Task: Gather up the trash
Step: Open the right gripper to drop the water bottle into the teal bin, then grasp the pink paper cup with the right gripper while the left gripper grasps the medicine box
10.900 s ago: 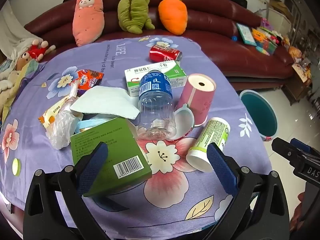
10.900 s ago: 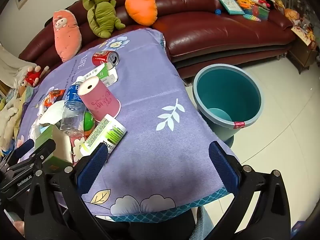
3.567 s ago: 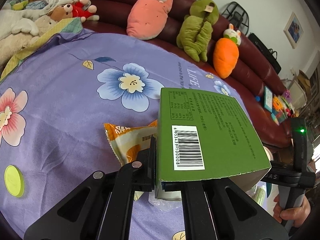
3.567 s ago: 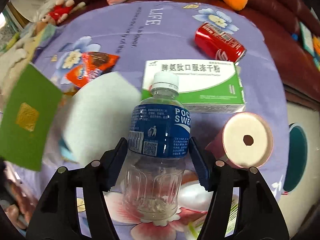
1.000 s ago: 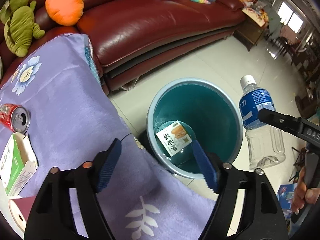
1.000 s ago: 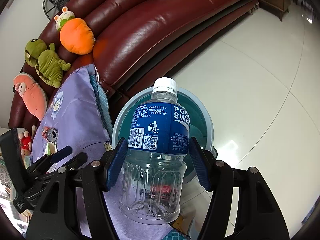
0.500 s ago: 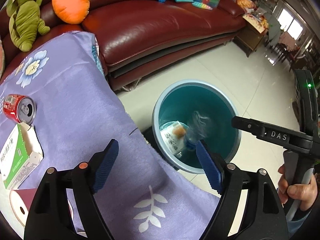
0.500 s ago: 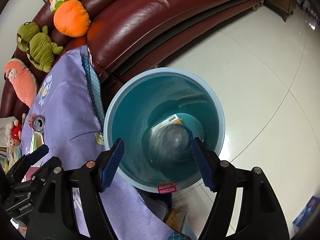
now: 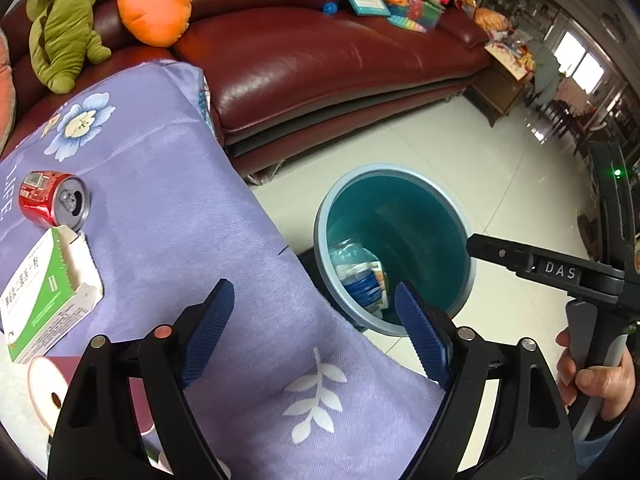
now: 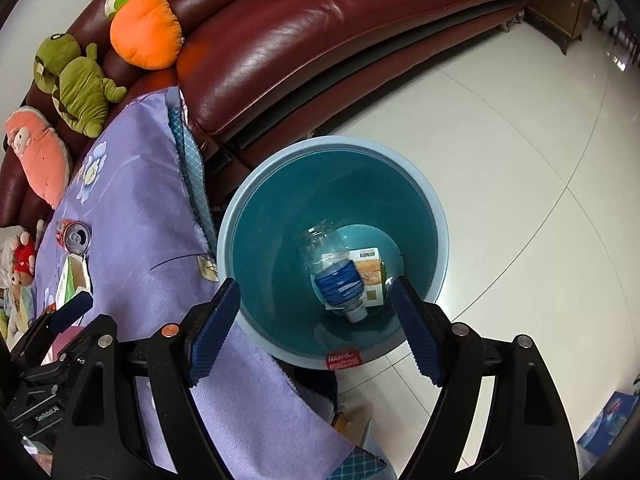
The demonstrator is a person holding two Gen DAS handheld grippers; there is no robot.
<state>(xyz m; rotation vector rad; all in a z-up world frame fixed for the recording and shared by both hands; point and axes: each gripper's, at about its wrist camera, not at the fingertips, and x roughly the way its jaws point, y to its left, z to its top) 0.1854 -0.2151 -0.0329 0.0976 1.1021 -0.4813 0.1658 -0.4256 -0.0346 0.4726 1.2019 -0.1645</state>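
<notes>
The right claw (image 10: pixel 314 326) is hanging over the teal bin (image 10: pixel 438 236), jaws widening with nothing between them, presumably so trash drops straight in. The plastic bottle (image 10: pixel 334 270) is lying on its side at the bin's bottom, well below that claw, partly over a small carton (image 10: pixel 370 270). The left claw (image 9: pixel 316 330) is also opening and gripping nothing, hovering above the counter (image 9: pixel 180 200) edge beside the bin. A red can (image 9: pixel 50 198), a green-and-white box (image 9: pixel 46 300) and a pink roll (image 9: pixel 48 388) are waiting on the counter, seemingly next to go.
</notes>
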